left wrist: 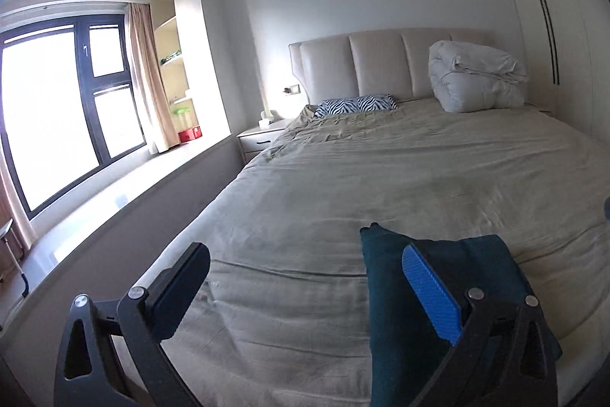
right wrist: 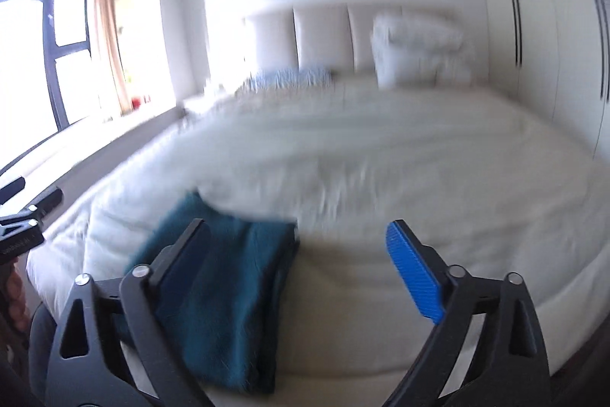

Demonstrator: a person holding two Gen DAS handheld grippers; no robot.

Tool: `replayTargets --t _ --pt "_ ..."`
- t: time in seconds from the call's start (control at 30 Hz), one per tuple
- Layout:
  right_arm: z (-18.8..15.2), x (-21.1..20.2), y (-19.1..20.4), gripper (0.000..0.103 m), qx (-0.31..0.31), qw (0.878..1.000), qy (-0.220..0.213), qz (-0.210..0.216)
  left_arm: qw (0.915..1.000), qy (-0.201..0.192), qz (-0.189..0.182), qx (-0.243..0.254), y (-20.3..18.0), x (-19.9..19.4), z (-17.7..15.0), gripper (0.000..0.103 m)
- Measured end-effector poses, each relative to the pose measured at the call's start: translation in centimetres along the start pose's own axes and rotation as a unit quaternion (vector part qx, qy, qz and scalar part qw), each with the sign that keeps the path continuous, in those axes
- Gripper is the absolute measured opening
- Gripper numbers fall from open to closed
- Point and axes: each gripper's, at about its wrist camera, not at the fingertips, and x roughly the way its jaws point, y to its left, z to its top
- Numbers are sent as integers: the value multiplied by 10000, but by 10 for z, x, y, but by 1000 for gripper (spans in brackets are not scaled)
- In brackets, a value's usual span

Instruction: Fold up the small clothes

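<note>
Teal folded garment (right wrist: 225, 296) lies on the bed (left wrist: 343, 178) — both grippers, left (left wrist: 305, 277) and right (right wrist: 301, 254), gape wide; no legible writing.

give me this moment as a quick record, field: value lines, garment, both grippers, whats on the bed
garment: teal cloth, folded into a rough rectangle, lying flat near the foot of the bed
left gripper: open, empty, above the bed to the left of the cloth
right gripper: open, empty, view blurred
at headboard: zebra-print pillow, bundled white duvet
beside bed: nightstand, window
</note>
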Motion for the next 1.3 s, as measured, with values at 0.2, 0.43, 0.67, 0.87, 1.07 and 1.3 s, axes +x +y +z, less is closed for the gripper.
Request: replayTargets --t 0.2,0.43,0.67,0.87,1.07,1.3 --pt "25 -17 12 98 29 9999 -60 75 9995 108 -311 -14 -6 -12 7 103" --pt "14 -10 23 99 222 9964 789 219 9859 1211 -1067 -452 -20 12 -29 103" --pt "-10 8 36 99 182 9896 1399 273 9791 1668 -1051 -493 -20 32 -51 103" --pt "-25 30 44 98 136 9842 1755 190 9741 1920 -1129 -395 -24 38 -60 103" --pt "-35 35 51 98 54 9809 1941 129 9712 2040 -1171 -382 -25 42 -66 103" --pt "-40 40 55 98 27 9781 2076 149 9695 2114 -1168 -411 -24 44 -69 103"
